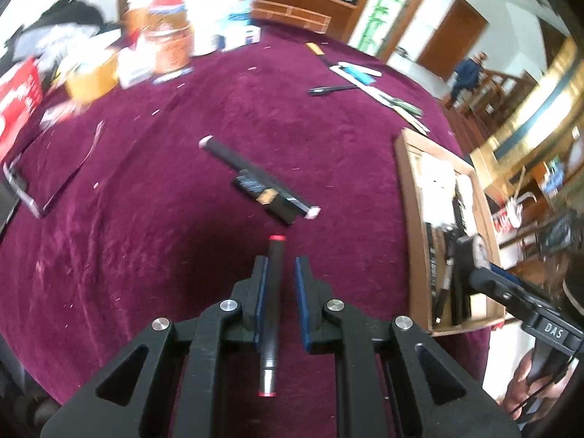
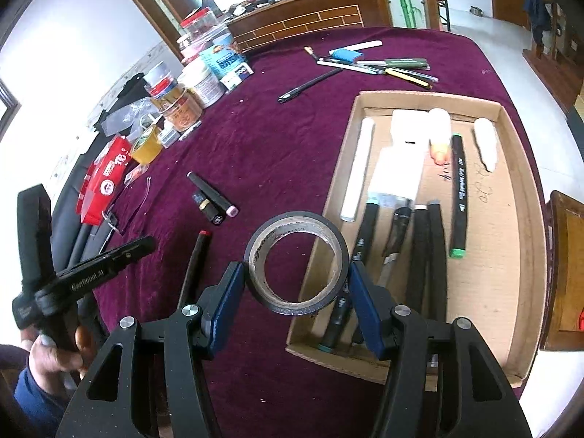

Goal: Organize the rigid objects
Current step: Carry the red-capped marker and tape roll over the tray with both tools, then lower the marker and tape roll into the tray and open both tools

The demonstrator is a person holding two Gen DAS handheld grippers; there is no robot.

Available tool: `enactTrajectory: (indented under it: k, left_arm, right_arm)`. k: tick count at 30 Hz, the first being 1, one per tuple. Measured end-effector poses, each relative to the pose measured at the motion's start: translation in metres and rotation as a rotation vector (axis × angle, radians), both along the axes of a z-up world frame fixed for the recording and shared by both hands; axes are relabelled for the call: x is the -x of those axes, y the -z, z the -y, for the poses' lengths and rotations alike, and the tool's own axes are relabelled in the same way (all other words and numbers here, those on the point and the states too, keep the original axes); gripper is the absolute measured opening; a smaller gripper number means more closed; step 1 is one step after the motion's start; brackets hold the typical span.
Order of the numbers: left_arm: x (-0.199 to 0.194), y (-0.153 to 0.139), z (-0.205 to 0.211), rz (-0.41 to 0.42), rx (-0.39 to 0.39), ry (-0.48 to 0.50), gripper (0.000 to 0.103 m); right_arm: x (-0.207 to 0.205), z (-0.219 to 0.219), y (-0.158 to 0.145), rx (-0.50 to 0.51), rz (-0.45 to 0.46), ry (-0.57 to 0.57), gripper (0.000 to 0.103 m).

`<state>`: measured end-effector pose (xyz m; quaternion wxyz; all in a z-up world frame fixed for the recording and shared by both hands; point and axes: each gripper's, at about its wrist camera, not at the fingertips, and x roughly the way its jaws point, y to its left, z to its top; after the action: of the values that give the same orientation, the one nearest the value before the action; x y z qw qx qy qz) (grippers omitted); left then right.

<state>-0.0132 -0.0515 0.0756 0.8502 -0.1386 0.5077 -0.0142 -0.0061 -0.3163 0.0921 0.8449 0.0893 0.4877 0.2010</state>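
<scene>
Markers (image 2: 458, 197) already fill the cardboard tray (image 2: 511, 189); left gripper (image 1: 281, 266) pinches a red-tipped marker (image 1: 272, 310), right gripper (image 2: 295, 281) clamps a tape roll (image 2: 295, 262), pens (image 2: 387, 65) remain loose.

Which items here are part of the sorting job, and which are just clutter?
Job:
- red-tipped marker in left gripper
- tape roll in right gripper
- cardboard tray with markers
- pink-tipped marker on the cloth
- loose pens at the far edge

Clutter:
- jars
- red box
- yellow tape
</scene>
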Motion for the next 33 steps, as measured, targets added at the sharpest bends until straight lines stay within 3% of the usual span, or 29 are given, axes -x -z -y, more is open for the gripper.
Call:
enactTrajectory:
  k: [6,7,9,10,13,15,16,17,18,22,24,29,33]
  left_arm:
    - [0.002,0.017,-0.009,-0.068,0.047,0.017,0.014]
    - [0.003,0.022,-0.004,-0.090,0.044,0.037,0.017]
    - [0.004,0.032,0.007,-0.126,0.038,0.083,0.033]
    - [0.005,0.039,0.014,-0.142,0.032,0.102,0.034]
    - [0.005,0.054,0.027,-0.175,0.013,0.130,0.034]
    - [0.004,0.060,0.032,-0.175,-0.047,0.128,0.032]
    - [0.003,0.064,0.034,-0.175,-0.075,0.132,0.027]
    - [0.004,0.064,0.035,-0.153,-0.109,0.131,0.014]
    - [0.004,0.065,0.036,-0.143,-0.148,0.135,0.012]
    - [0.005,0.064,0.036,-0.119,-0.148,0.118,0.012]
    - [0.005,0.060,0.032,-0.106,-0.109,0.107,0.012]
    - [0.003,0.030,0.036,-0.045,-0.056,0.124,0.012]
    - [-0.007,0.002,0.063,0.002,-0.012,0.185,0.012]
  right_arm:
    - [-0.003,0.007,0.003,-0.002,-0.012,0.009,0.053]
    - [-0.003,0.008,0.002,-0.001,-0.012,0.008,0.053]
    - [-0.003,0.008,0.001,0.002,-0.010,0.007,0.053]
    - [-0.004,0.008,0.000,0.003,-0.008,0.008,0.053]
    - [-0.004,0.009,0.000,0.005,-0.009,0.012,0.053]
    - [-0.005,0.010,0.001,0.006,-0.010,0.013,0.053]
    - [-0.006,0.010,0.002,0.006,-0.013,0.013,0.053]
    - [-0.006,0.011,0.002,0.006,-0.015,0.013,0.053]
    - [-0.006,0.011,0.003,0.006,-0.016,0.014,0.053]
    - [-0.007,0.016,0.002,0.004,-0.017,0.024,0.053]
    - [-0.008,0.021,0.002,0.000,-0.018,0.032,0.053]
    - [-0.009,0.039,0.003,-0.008,-0.024,0.065,0.053]
    - [-0.014,0.064,0.003,-0.014,-0.033,0.119,0.053]
